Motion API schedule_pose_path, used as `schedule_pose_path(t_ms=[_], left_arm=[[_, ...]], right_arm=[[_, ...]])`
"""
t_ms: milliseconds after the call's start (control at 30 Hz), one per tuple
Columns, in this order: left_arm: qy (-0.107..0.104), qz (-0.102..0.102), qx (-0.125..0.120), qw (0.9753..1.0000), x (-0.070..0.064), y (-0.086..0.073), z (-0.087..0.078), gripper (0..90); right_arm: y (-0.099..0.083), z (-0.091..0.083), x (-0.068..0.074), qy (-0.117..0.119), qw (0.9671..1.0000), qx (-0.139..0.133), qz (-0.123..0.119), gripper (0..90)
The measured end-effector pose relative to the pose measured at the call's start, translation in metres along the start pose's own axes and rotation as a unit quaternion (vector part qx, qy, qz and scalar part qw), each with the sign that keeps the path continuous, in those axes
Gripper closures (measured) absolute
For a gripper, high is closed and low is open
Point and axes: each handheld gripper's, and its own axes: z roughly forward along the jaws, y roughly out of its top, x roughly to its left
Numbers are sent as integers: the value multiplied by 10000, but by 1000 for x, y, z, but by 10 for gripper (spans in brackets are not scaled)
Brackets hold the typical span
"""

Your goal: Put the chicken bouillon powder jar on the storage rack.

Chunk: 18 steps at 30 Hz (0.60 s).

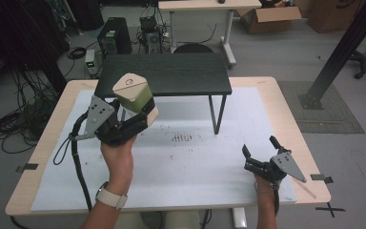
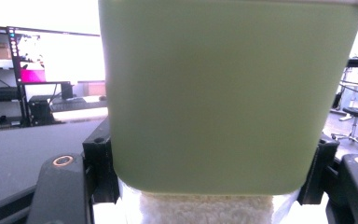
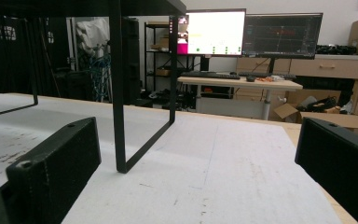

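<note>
While pinching the green container [image 1: 134,91], left tongs [image 1: 138,112] near shelf edge [image 1: 167,92]; right tongs [image 1: 259,152] spread.

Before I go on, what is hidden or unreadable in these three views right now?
- Container contents: opaque green walls and a closed beige lid, in the high view and the left gripper view.
- Left gripper jaw contact faces: covered by the container they clamp.
- Table ahead of the left gripper: blocked by the container's wall.
- Dark marks on the white mat: too small to read.
- Black shelf top: cut off by the right gripper view's upper edge.
</note>
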Motion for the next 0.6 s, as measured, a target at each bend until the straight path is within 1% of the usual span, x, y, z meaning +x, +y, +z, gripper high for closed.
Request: schedule_pose_path(t_ms=[200, 233, 433, 467, 567, 600], left_arm=[[-29, 13, -42, 10000, 2, 7, 8, 292], [-30, 44, -39, 10000, 3, 10, 12, 292], [-25, 58, -44, 10000, 5, 15, 26, 293], [-25, 58, -44, 10000, 5, 15, 26, 293], [-14, 17, -56, 10000, 6, 17, 36, 293], [-12, 10, -58, 10000, 8, 18, 42, 293]], right_arm=[[0, 0, 0, 1, 10000, 1, 11, 0], [0, 0, 0, 1, 10000, -3, -2, 0], [0, 0, 0, 2, 10000, -2, 3, 0], [0, 0, 0, 2, 10000, -2, 3, 0], [0, 0, 0, 3, 10000, 2, 0, 0], [0, 0, 0, 2, 10000, 1, 1, 0]])
